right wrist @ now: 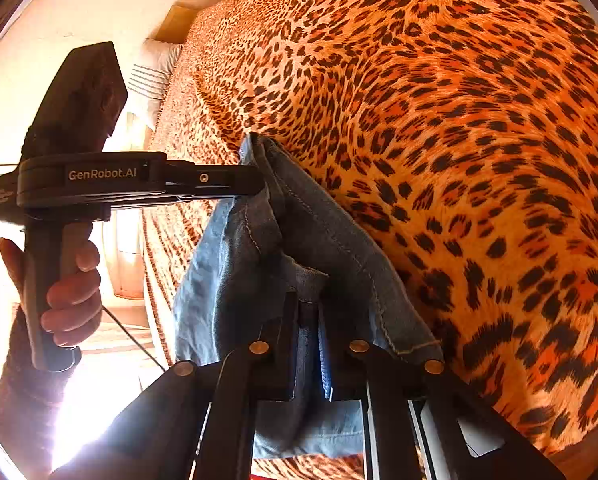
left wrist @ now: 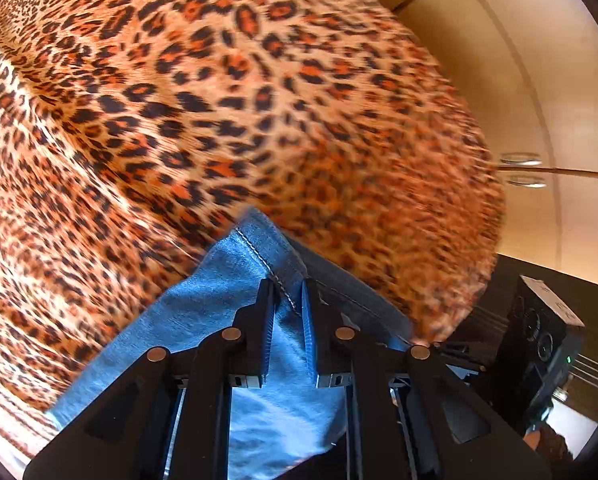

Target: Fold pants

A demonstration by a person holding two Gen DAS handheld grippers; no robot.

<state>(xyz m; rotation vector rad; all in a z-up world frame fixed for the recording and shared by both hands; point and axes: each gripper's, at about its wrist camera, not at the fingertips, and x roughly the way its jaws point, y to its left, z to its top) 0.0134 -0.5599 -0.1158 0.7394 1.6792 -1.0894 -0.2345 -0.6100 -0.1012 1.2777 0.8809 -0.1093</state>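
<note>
Blue denim pants (left wrist: 235, 280) lie bunched at the edge of a bed with a leopard-print cover (left wrist: 219, 100). My left gripper (left wrist: 287, 286) is shut on a stitched seam of the pants, and the fabric hangs down under it. In the right wrist view the pants (right wrist: 299, 216) drape from the bed edge. There the left gripper (right wrist: 259, 184) comes in from the left, held by a hand (right wrist: 71, 288), and pinches the upper corner. My right gripper (right wrist: 309, 304) is shut on a lower fold of the denim near a hem.
The leopard-print cover (right wrist: 459, 120) fills most of both views. Light wooden wardrobe doors with metal handles (left wrist: 519, 158) stand beyond the bed. A black device (left wrist: 539, 340) sits at the right. A white pillow (right wrist: 155, 60) lies at the bed's far end.
</note>
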